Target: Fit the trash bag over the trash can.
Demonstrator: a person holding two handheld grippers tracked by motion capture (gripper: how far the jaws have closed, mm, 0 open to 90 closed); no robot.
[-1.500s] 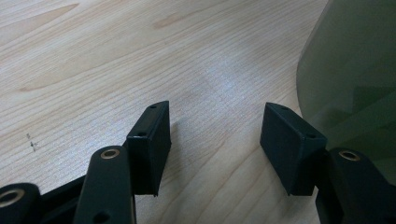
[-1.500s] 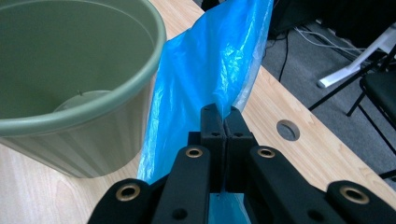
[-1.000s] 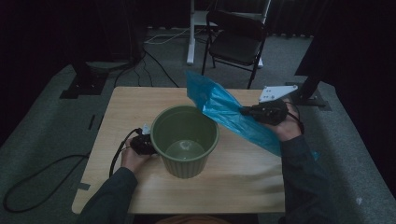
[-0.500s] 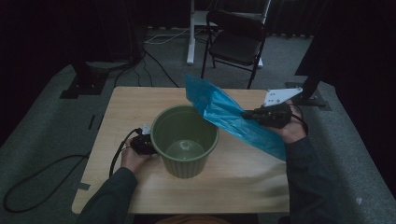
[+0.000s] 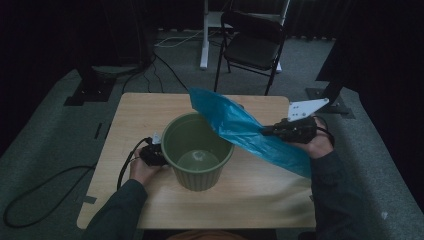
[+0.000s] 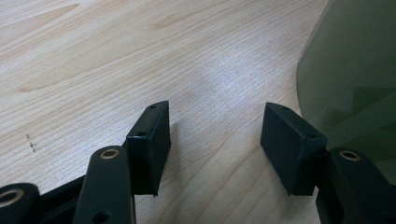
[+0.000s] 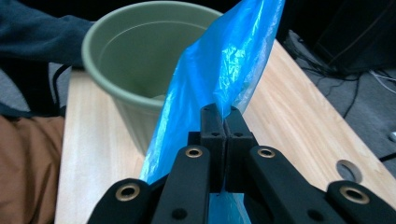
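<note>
A green plastic bin (image 5: 197,151) stands upright in the middle of the wooden table (image 5: 135,115). My right gripper (image 5: 267,130) is shut on a blue plastic bag (image 5: 240,127) and holds it stretched in the air, over the bin's right rim. In the right gripper view the closed jaws pinch the bag (image 7: 219,70) with the bin (image 7: 135,51) behind. My left gripper (image 5: 156,152) sits low on the table against the bin's left side. Its jaws stand open over bare wood, nothing between them (image 6: 215,135), with the bin wall (image 6: 355,70) just to the right.
A black folding chair (image 5: 252,42) and a white desk leg (image 5: 205,35) stand on the grey carpet behind the table. Black cables (image 5: 45,190) trail on the floor at the left. A dark stand base (image 5: 332,95) sits off the table's right corner.
The right gripper has shifted slightly right and lifted, pulling the blue bag tauter over the bin's rim. The left gripper and the bin have stayed put.
</note>
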